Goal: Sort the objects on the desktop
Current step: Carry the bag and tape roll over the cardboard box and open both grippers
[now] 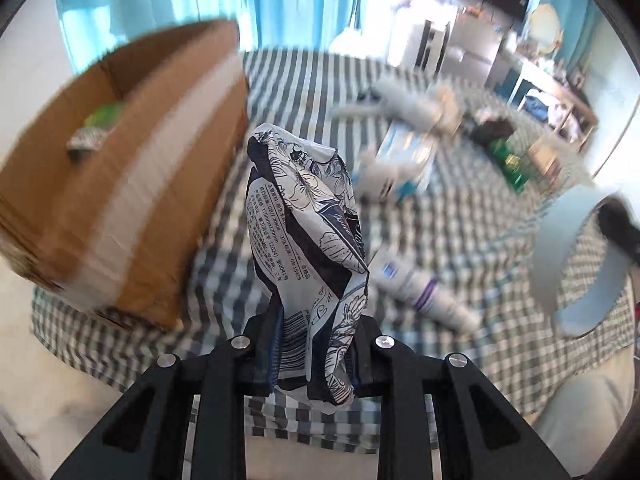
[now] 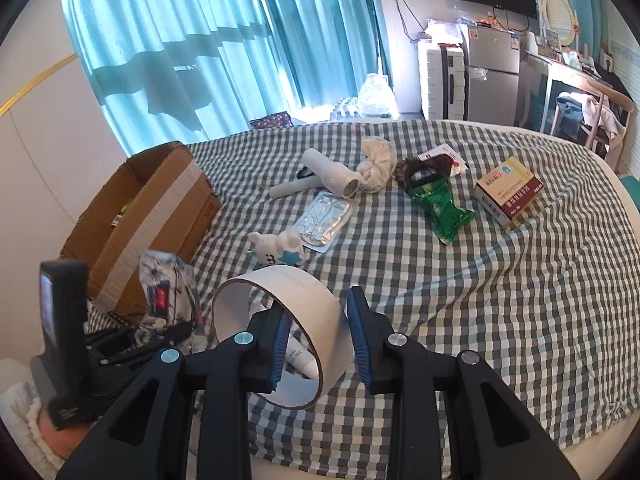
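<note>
My left gripper [image 1: 316, 344] is shut on a crumpled black-and-white floral tissue packet [image 1: 304, 208], which stands upright between its fingers just right of the open cardboard box [image 1: 120, 184]. In the right wrist view the same packet [image 2: 168, 292] shows at the lower left, beside the box [image 2: 148, 216]. My right gripper [image 2: 320, 332] is shut on the wall of a white tape roll [image 2: 280, 284], one finger inside the ring and one outside. The roll [image 1: 572, 256] hangs at the right edge of the left wrist view. Everything is blurred in the left wrist view.
On the checked bedspread [image 2: 480, 300] lie a white tube [image 1: 424, 292], a white plush toy [image 2: 280, 246], a foil blister pack [image 2: 326, 216], a white handheld device [image 2: 328, 172], a green packet [image 2: 444, 208] and a red-and-white medicine box [image 2: 510, 192]. A green item [image 1: 104, 114] lies in the box.
</note>
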Tool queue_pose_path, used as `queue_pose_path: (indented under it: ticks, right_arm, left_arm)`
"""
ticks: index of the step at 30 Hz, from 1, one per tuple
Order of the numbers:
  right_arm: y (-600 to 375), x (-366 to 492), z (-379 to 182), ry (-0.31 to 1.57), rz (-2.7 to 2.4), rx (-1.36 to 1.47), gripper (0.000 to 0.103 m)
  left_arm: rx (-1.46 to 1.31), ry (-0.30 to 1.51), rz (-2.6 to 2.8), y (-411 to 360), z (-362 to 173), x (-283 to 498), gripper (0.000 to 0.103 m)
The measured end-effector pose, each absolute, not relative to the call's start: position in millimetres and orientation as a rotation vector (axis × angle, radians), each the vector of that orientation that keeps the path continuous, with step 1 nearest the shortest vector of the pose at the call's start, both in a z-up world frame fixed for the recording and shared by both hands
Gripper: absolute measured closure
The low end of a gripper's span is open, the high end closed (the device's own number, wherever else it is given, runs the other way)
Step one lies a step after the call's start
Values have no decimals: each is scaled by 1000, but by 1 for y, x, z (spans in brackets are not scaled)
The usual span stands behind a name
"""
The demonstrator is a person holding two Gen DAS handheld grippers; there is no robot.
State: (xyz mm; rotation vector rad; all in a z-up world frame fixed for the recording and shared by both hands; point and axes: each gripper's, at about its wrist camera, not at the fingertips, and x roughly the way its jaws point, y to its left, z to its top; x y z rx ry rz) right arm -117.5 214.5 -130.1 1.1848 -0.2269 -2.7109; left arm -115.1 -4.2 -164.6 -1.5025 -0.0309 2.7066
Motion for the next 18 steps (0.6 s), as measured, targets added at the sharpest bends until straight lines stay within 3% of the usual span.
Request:
queue_pose_path:
  ticks: [9, 18]
  right_arm:
    - [172, -101, -84, -137, -2696, 1042, 75]
    - [94, -121, -47, -49, -2594, 927, 75]
  left_arm:
    - [-1280, -47, 2736, -20, -80, -100, 78]
    - [-1175, -146, 2892, -97, -32, -104, 78]
